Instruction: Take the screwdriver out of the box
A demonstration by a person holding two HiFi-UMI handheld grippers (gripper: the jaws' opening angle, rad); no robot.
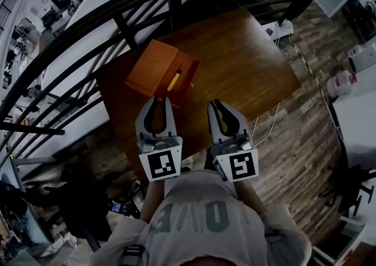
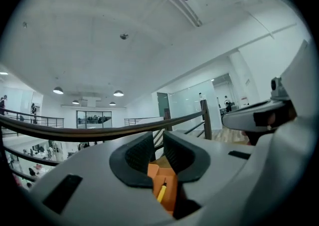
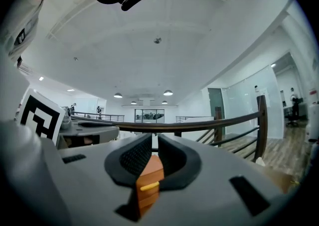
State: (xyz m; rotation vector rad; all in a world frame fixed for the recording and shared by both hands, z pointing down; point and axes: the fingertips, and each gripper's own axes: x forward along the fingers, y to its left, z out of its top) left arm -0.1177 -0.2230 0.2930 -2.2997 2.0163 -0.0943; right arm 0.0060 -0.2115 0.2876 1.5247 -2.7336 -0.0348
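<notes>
An orange box (image 1: 151,66) lies open on the brown table (image 1: 247,65), its lid folded back to the left. A yellow-handled screwdriver (image 1: 174,78) lies inside the open tray. My left gripper (image 1: 157,100) hovers just in front of the box, jaws shut and empty. Beside it my right gripper (image 1: 215,104) is level with it, jaws also together with nothing between them. In the left gripper view the box (image 2: 171,195) and screwdriver (image 2: 161,191) show below the left gripper (image 2: 158,142). The right gripper view shows the box (image 3: 149,170) and the screwdriver's end (image 3: 149,186) beneath the right gripper (image 3: 154,145).
A dark railing (image 1: 117,18) curves along the table's far and left sides, with an open drop behind it. A white cable (image 1: 267,127) trails on the wooden floor to the right. White containers (image 1: 342,83) and a power strip (image 1: 278,29) stand further right.
</notes>
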